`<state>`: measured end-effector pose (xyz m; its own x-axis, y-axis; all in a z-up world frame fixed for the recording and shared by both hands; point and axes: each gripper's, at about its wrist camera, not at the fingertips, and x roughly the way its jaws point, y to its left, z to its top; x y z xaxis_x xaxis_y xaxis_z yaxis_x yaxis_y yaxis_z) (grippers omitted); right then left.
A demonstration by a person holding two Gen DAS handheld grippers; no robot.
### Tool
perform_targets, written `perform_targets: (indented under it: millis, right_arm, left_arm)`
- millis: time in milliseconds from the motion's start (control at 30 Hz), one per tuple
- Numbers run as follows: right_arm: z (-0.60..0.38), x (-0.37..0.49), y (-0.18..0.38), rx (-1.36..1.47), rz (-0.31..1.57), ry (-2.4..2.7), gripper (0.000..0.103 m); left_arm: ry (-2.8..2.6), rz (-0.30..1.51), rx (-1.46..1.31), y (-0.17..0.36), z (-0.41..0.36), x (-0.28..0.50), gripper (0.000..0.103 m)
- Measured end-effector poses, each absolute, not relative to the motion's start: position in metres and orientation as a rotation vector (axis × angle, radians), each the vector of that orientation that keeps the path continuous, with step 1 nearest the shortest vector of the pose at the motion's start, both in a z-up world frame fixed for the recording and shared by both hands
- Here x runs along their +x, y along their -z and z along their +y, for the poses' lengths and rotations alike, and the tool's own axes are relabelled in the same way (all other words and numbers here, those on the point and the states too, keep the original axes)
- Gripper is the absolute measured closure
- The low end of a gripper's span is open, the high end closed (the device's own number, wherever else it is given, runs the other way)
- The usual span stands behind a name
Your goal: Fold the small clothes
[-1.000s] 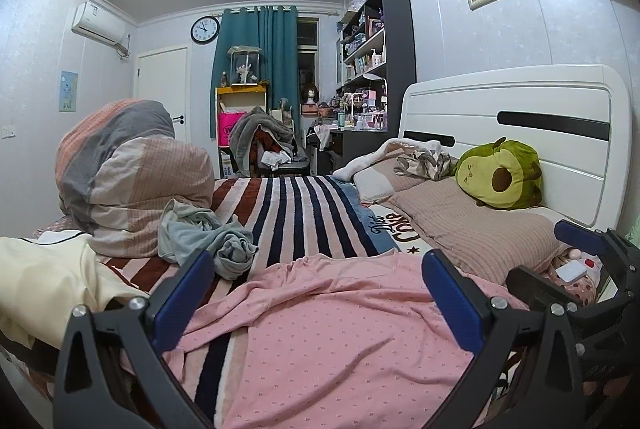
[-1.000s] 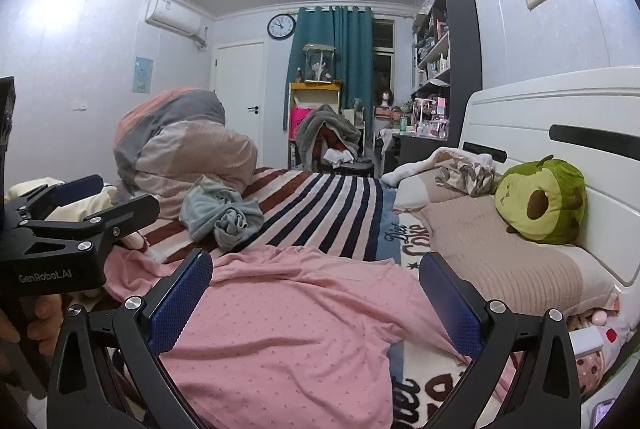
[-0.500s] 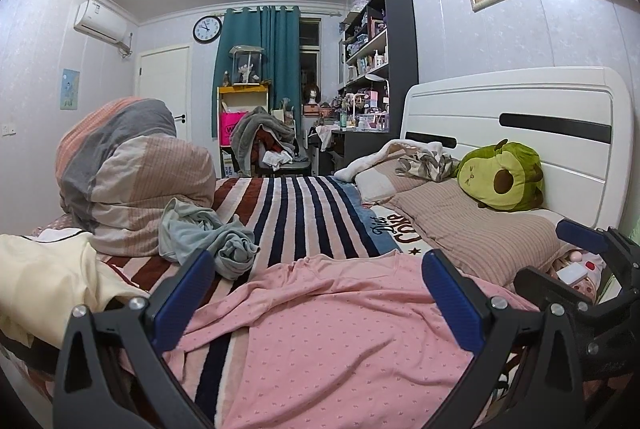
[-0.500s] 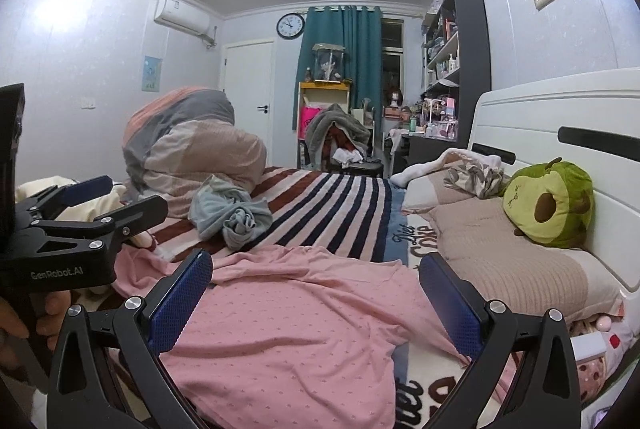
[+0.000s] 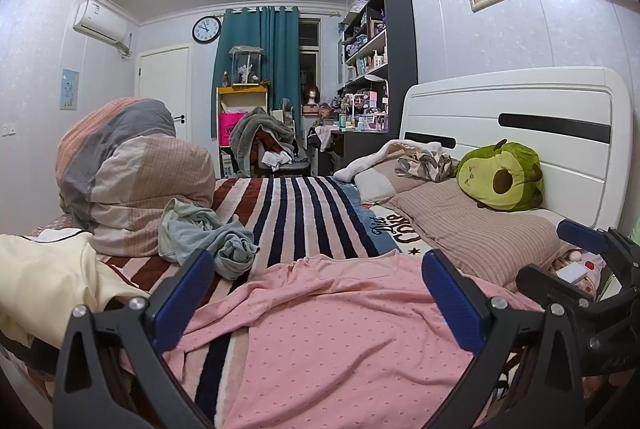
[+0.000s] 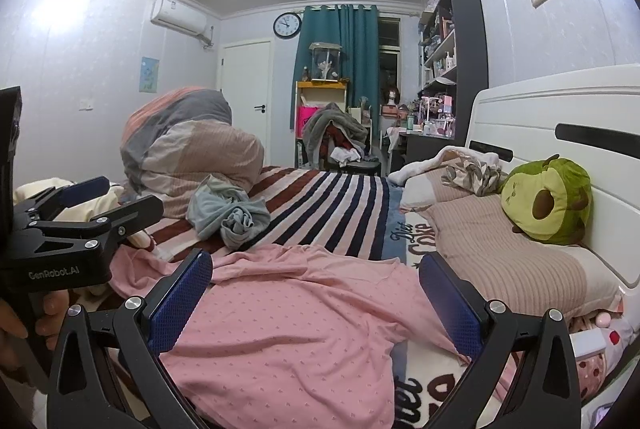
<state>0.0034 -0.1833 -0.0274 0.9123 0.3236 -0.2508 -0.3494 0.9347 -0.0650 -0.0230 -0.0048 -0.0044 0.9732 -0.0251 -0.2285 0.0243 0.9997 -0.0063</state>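
Note:
A pink dotted garment [image 5: 340, 329] [image 6: 288, 325] lies spread and wrinkled on the striped bed, right in front of both grippers. My left gripper [image 5: 318, 299] is open, its blue pads wide apart above the pink cloth, holding nothing. My right gripper [image 6: 316, 299] is open too, over the same garment. The left gripper [image 6: 86, 205] also shows at the left edge of the right wrist view, held by a hand [image 6: 48, 313]. A crumpled grey-green garment [image 5: 208, 241] [image 6: 230, 215] sits further back on the bed. A cream garment [image 5: 44, 277] lies at the left.
A rolled duvet [image 5: 128, 173] stands behind the grey-green garment. Pillows [image 5: 468, 229] and a green avocado plush [image 5: 504, 177] lie along the white headboard [image 5: 520, 117] on the right. A chair piled with clothes [image 5: 264, 145], shelves and a desk stand beyond the bed's far end.
Both views have shifted slightly; the right gripper's view has panned a little to the left. Both grippers stay open and the clothes have not moved.

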Motion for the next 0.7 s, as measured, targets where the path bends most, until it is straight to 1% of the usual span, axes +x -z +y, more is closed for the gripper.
perform_targets:
  millis: [700]
  right_arm:
    - [-0.185, 0.005, 0.028, -0.107, 0.244, -0.348, 0.001]
  left_arm:
    - [0.039, 0.248, -0.004, 0.009, 0.001, -0.01, 0.001]
